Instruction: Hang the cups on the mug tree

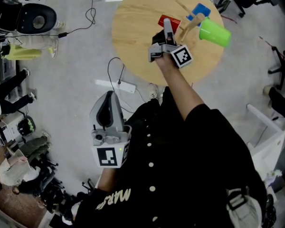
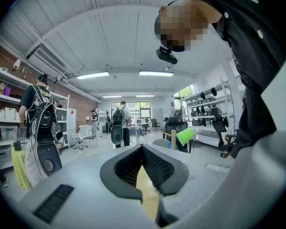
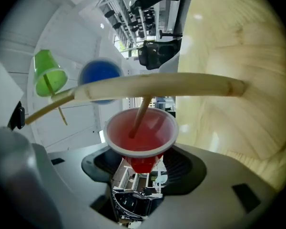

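The wooden mug tree (image 1: 186,28) stands on the round wooden table (image 1: 133,32). A green cup (image 1: 213,32) and a blue cup (image 1: 198,11) hang on its pegs. My right gripper (image 1: 167,31) reaches over the table, shut on the base of a red cup (image 1: 169,21). In the right gripper view the red cup (image 3: 140,135) faces mouth-first toward the tree, with one thin peg (image 3: 142,112) reaching inside it. A thick branch (image 3: 157,85) crosses just above the cup. My left gripper (image 1: 107,112) hangs low beside my body, shut and holding nothing.
A white power strip (image 1: 121,85) and cables lie on the floor left of the table. A white shelf unit (image 1: 266,137) stands at the right. Gear and boxes crowd the left edge. Several people stand far off in the left gripper view.
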`<state>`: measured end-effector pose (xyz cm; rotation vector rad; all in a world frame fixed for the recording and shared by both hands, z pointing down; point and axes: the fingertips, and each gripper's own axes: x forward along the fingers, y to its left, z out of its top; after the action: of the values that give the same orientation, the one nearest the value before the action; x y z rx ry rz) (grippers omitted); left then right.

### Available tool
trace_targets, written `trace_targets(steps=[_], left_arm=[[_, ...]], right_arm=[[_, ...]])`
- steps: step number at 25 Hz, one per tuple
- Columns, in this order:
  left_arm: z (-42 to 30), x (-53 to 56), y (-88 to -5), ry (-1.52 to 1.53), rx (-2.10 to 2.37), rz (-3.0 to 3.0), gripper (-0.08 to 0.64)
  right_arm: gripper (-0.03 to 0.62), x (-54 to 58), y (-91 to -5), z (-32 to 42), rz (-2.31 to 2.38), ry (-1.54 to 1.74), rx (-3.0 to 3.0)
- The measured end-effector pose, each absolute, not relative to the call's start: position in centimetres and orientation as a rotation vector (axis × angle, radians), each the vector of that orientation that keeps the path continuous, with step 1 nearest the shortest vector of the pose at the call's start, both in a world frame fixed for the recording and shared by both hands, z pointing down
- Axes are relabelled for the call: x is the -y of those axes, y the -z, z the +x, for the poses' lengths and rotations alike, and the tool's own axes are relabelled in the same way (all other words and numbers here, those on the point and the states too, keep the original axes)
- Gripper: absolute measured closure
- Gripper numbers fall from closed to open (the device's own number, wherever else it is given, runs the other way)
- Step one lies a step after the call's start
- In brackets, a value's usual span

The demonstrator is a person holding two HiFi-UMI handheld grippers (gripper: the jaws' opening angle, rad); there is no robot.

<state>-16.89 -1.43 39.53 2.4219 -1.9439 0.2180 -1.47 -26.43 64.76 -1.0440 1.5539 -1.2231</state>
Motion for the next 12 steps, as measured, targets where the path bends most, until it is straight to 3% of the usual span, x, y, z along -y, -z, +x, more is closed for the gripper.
trace_targets(steps=[10, 12], left_arm=[[-16.6, 1.8, -39.4, -0.215, 1.934, 2.431, 0.566], [-16.6, 1.8, -39.4, -0.211, 1.935, 2.429, 0.565]], right_arm=[[0.322, 26.0, -65.7, -0.2, -0.977, 1.256, -1.443], [0.293, 25.9, -66.0, -0.1, -0.977, 1.277, -1.424]])
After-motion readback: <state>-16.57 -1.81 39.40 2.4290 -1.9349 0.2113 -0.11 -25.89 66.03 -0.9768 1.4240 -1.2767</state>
